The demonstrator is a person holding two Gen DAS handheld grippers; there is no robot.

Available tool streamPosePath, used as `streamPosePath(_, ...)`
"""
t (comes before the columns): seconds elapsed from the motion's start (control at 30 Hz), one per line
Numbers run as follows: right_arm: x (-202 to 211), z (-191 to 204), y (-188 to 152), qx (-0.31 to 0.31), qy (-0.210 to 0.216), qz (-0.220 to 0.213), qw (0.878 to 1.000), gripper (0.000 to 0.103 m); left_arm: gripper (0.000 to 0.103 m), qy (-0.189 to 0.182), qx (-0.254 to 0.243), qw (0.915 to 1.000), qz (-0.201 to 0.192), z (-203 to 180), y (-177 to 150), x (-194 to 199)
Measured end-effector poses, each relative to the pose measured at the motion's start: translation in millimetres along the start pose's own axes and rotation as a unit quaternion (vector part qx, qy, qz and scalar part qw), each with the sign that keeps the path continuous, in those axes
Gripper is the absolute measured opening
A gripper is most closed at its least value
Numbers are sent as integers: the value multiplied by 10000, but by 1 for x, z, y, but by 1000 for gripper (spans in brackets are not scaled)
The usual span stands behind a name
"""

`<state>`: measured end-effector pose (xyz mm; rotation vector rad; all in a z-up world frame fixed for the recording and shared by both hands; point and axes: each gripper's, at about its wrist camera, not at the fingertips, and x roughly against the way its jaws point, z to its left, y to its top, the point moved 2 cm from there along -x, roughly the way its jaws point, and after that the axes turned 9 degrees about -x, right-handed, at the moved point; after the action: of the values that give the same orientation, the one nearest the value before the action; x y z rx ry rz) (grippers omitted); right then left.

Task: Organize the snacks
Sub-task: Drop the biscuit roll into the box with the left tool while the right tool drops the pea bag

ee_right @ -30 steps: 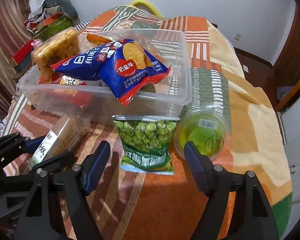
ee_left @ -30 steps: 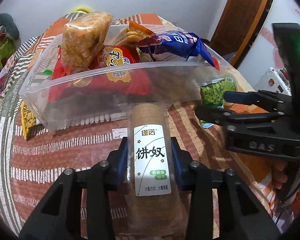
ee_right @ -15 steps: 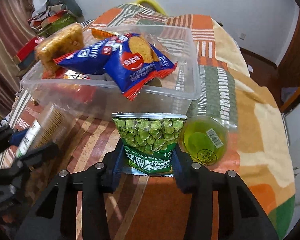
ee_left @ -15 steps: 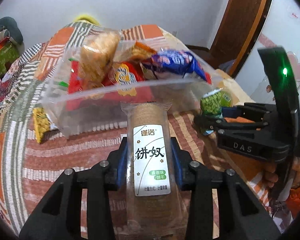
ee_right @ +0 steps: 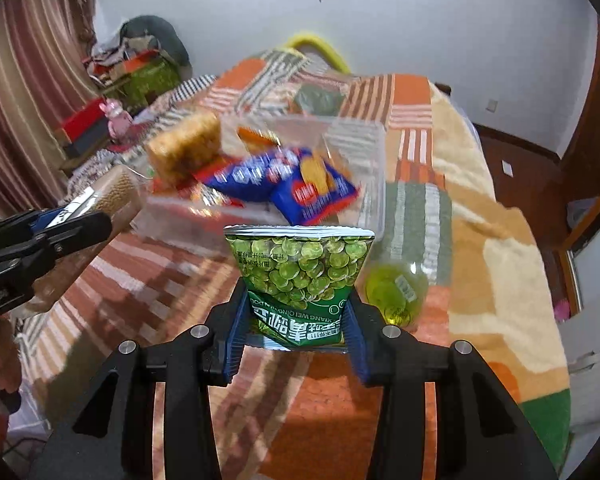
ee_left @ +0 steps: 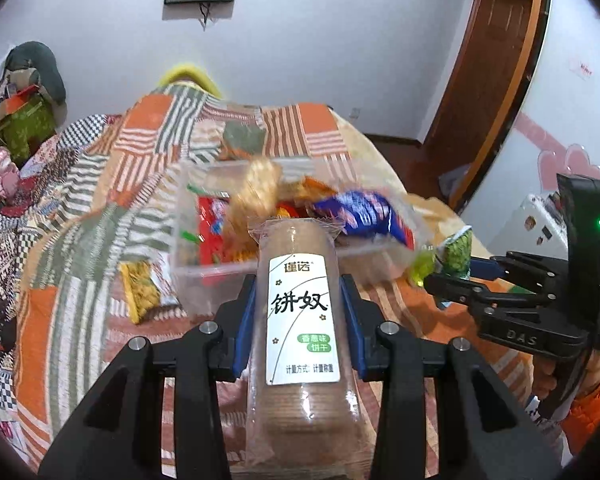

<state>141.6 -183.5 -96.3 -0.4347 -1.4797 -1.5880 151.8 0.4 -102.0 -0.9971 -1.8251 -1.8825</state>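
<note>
A patchwork blanket in orange, green and cream covers the bed, with white walls and a wooden door behind. The left gripper pinches a biscuit roll; the right gripper pinches a green pea packet. Ahead of both sits the clear tub full of snacks, with a green jelly cup just right of the peas.

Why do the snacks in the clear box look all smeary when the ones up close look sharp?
In the left wrist view, the clear plastic box of snacks is motion-blurred, while the brown biscuit roll with the white label looks sharp. In the right wrist view, the blue cracker packets are blurred, the green pea bag crisp. Both views bend the room's edges, fisheye style.
</note>
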Motion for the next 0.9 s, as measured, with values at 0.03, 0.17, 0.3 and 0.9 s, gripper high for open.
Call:
streamPosePath(0.03,-2,2,6,3,18,-43,10000,39,39,40,15,10000,-67,4,5,3)
streamPosePath(0.17,-4,10,22,38,91,-221,9997,39,39,118,48,9997,-221,14,19,11)
streamPosePath(0.3,-11,18,39,53,163,-320,9993,39,39,232,93,9992,-302,26,32,10)
streamPosePath(0.9,-80,54,77,239,383,26,9990,39,39,393,477,9980,146,83,50,-81)
